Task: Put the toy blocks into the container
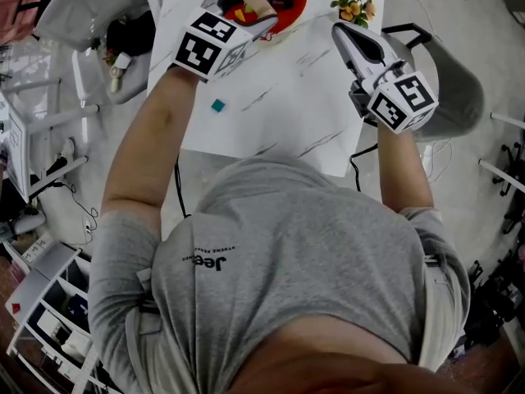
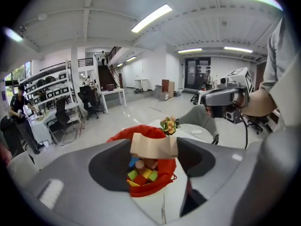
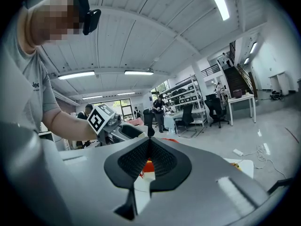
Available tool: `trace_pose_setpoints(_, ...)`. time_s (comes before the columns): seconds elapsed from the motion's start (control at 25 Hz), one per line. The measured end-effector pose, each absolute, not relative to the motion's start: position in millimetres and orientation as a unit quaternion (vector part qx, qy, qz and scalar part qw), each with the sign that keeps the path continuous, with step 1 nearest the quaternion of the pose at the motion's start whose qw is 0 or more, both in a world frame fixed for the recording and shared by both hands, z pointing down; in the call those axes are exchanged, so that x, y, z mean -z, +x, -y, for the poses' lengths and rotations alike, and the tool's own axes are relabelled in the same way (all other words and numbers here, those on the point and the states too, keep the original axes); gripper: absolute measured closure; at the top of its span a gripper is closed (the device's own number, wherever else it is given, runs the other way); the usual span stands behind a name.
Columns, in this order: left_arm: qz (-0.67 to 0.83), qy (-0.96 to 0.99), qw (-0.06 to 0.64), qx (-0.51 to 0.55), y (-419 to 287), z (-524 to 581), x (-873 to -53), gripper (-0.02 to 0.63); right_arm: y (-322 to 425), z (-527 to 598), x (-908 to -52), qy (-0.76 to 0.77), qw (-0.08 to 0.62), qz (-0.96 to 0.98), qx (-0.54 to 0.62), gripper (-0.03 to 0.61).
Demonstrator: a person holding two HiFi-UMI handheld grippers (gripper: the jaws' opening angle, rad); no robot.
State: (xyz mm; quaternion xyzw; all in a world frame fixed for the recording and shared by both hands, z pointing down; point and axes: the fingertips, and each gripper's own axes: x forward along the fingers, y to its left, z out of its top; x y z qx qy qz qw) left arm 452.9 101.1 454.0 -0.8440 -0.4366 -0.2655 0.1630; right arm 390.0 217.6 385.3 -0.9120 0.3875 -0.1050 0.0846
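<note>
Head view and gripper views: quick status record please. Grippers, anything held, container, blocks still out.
left gripper: shut on wooden arch block, over the red container
right gripper: shut, empty, raised at the table's right side
container contents: several coloured blocks
still out: one teal block on the white table, left side
other: flower ornament at the far edge

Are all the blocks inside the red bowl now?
No, a small teal block lies on the white table, apart from the red bowl.
</note>
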Motion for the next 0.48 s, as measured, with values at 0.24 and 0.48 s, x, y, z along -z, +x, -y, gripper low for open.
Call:
trace_pose_setpoints(0.24,0.412,-0.856,0.158,0.269,488.2,-96.3,-466.1,0.262,409.4,-223.1,-397.3,-0.912,0.091,-0.385,0.111,0.575)
trace_pose_setpoints(0.48,0.406,-0.864,0.136,0.265,493.8,-90.4,-465.6,0.199,418.6,-222.9,-399.7,-0.91,0.089,-0.387,0.119,0.575)
